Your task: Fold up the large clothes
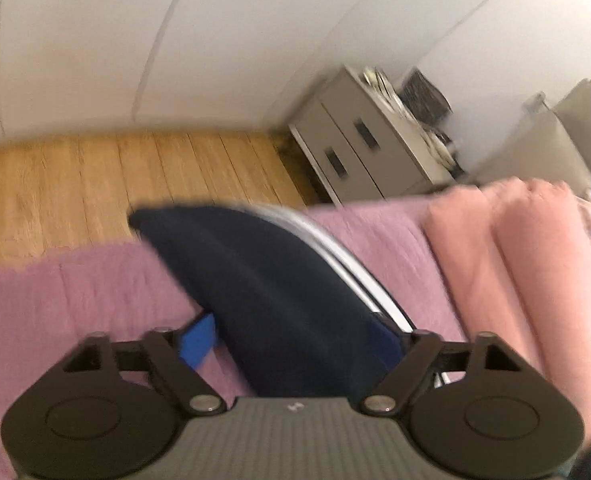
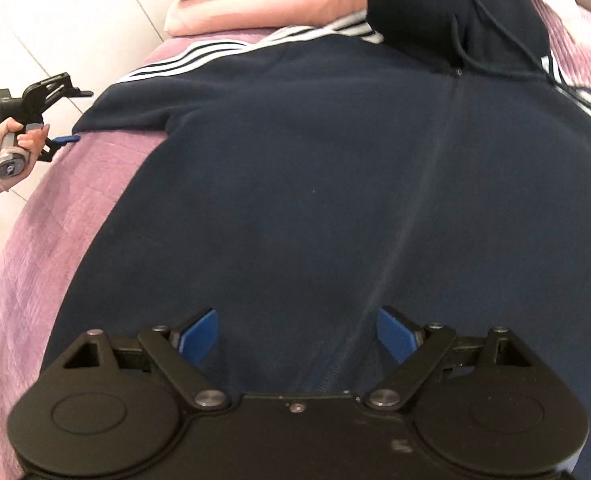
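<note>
Left wrist view shows the left gripper (image 1: 295, 336) with its fingers spread wide around a navy sleeve (image 1: 271, 284), not pinching it; the sleeve runs forward from between them across the pink bedspread (image 1: 55, 300), probably lined up to be taken and folded inward. Beyond the fingers to the right lies a stack of pink towels (image 1: 515, 240). Only the right wrist view reveals the whole navy hoodie (image 2: 315, 180) spread flat ahead of the right gripper (image 2: 297, 334), whose blue fingers (image 2: 199, 334) stand open just above the fabric, holding nothing.
</note>
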Available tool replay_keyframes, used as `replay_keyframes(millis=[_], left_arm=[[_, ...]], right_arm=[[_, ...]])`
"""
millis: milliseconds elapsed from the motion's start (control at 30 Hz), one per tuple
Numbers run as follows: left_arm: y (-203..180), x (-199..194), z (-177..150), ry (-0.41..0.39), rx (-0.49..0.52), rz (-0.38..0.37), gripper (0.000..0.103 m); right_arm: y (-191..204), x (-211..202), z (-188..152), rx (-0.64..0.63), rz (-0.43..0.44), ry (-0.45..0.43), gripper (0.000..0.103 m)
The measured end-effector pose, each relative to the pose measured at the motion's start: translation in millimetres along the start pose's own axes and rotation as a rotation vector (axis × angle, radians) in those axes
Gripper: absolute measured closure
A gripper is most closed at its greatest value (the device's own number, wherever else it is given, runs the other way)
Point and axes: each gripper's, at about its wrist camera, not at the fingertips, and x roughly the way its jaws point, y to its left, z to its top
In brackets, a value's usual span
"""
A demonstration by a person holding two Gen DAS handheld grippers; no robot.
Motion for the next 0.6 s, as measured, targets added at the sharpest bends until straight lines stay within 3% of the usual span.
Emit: replay_keyframes(millis=[33,67,133,200,300,367,433,500,533,567,600], left_arm=[[-5,4,0,-0.019,0.018,0.053,0.092],[-10,11,0,-0.027,0.05,0.094,0.092],[-26,3,-3,-0.094,0.119,0.097,0.093],[-69,-29,-16,-0.237,0.305,0.083,0.094],[-159,-101,-65,-0.439,0.669,-0.079,0.095],[-211,-148,-121,-0.49,0.908,-0.242,0.095],[-253,-177,-192,-0.405,1.161,-0.41,0.094],[-273,-181,-260,-0.184,1.224,-0.574,0.089],[-278,-173,-291,-0.049,1.22,-0.614,0.089],[-280,-163,-314,0.038,1.216,-0.62,0.088],[-280,-148,-342,0.117,1.22,-0.592,0.086]], right_arm=[[0,2,0,0.0,-0.002,0.011,0.001],[0,3,0,0.0,-0.006,0.013,0.001],[0,2,-2,0.008,-0.011,0.003,0.001],[0,0,-3,0.012,-0.016,-0.002,0.001],[-7,-10,-6,0.013,-0.071,-0.027,0.001],[-15,-24,-8,0.001,-0.146,-0.064,0.001],[-30,-41,-11,0.005,-0.239,-0.108,0.001],[-54,-58,-17,0.067,-0.311,-0.132,0.001],[-67,-65,-22,0.108,-0.322,-0.139,0.001],[-83,-72,-29,0.169,-0.319,-0.147,0.001],[-99,-78,-36,0.228,-0.308,-0.156,0.001]])
